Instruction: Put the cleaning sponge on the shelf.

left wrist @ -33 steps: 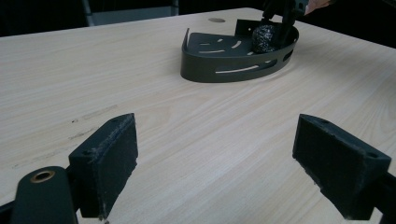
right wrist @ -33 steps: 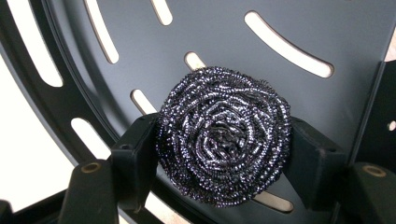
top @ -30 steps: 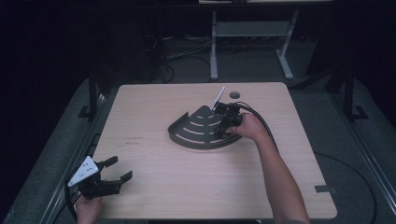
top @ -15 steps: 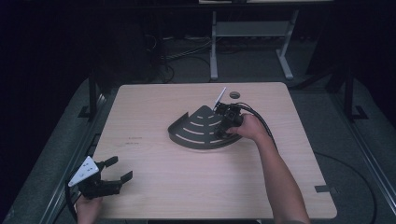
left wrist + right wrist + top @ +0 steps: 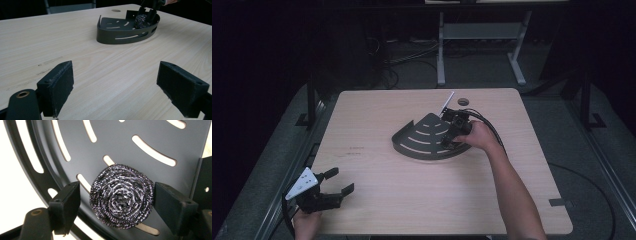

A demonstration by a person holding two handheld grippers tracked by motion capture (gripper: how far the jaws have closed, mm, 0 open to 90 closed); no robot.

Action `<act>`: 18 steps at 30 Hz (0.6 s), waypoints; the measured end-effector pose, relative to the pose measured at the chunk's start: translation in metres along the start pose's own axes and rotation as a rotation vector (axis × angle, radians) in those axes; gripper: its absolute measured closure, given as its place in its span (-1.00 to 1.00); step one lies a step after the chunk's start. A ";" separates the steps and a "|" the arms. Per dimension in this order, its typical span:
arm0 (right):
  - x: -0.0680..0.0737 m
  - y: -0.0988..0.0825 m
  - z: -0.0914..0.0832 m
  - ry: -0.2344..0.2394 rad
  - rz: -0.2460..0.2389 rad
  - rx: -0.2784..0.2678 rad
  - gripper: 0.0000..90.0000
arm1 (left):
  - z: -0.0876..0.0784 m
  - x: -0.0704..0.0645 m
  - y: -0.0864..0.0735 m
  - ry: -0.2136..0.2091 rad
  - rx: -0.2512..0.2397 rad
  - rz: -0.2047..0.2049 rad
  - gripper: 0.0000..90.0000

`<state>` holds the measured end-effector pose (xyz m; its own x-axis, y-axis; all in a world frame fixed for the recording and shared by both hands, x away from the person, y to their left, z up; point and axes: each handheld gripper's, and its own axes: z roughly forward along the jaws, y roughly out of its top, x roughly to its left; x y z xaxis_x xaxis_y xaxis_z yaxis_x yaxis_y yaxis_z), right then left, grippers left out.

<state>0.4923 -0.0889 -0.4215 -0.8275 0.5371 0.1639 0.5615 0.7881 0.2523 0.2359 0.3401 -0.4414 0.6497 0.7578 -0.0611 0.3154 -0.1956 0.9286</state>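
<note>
From the high view, my right gripper [image 5: 455, 131] reaches into the dark quarter-round tray [image 5: 422, 141] that sits on the table [image 5: 422, 200], a little right of centre and toward the far side. My right hand [image 5: 479, 136] holds it at the tray's right corner. A thin white stick [image 5: 447, 104] leans up just behind that corner, and a small dark round mark [image 5: 462, 102] lies on the tabletop beyond it. My left gripper [image 5: 337, 181] rests at the near left corner of the table, well apart from the tray, its jaws spread with nothing between them.

In the left gripper view, my two black pads [image 5: 59, 85] stand wide apart over bare wood. Far ahead lies the tray [image 5: 120, 37], with a steel scourer [image 5: 142, 20] in its right end and my right gripper [image 5: 149, 8] coming down on it from above.

In the right gripper view, the scourer [image 5: 122, 195] lies on the slotted tray floor [image 5: 160, 140] between my jaws. They have just been opening: the left pad [image 5: 66, 206] stands clear of the scourer with a gap showing, and the right pad [image 5: 172, 203] sits just beside its edge; I cannot tell whether it touches. The scourer is let go and rests in the tray.
</note>
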 end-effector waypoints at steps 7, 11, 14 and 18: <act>0.007 -0.002 -0.012 -0.008 -0.018 -0.018 -0.54 | 0.001 -0.001 0.000 -0.003 0.008 0.001 -0.70; 0.010 -0.004 -0.020 -0.020 -0.033 -0.024 -0.55 | 0.001 -0.001 0.000 -0.002 0.005 0.002 -0.70; 0.014 -0.005 -0.026 -0.014 -0.040 -0.027 -0.57 | 0.001 0.000 0.000 -0.003 0.005 -0.001 -0.70; 0.022 -0.007 -0.033 -0.024 -0.058 -0.029 -0.58 | 0.000 0.000 0.000 -0.001 0.003 0.000 -0.70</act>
<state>0.4698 -0.0927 -0.3885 -0.8579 0.4983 0.1256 0.5122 0.8091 0.2882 0.2353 0.3400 -0.4416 0.6502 0.7572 -0.0617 0.3180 -0.1975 0.9273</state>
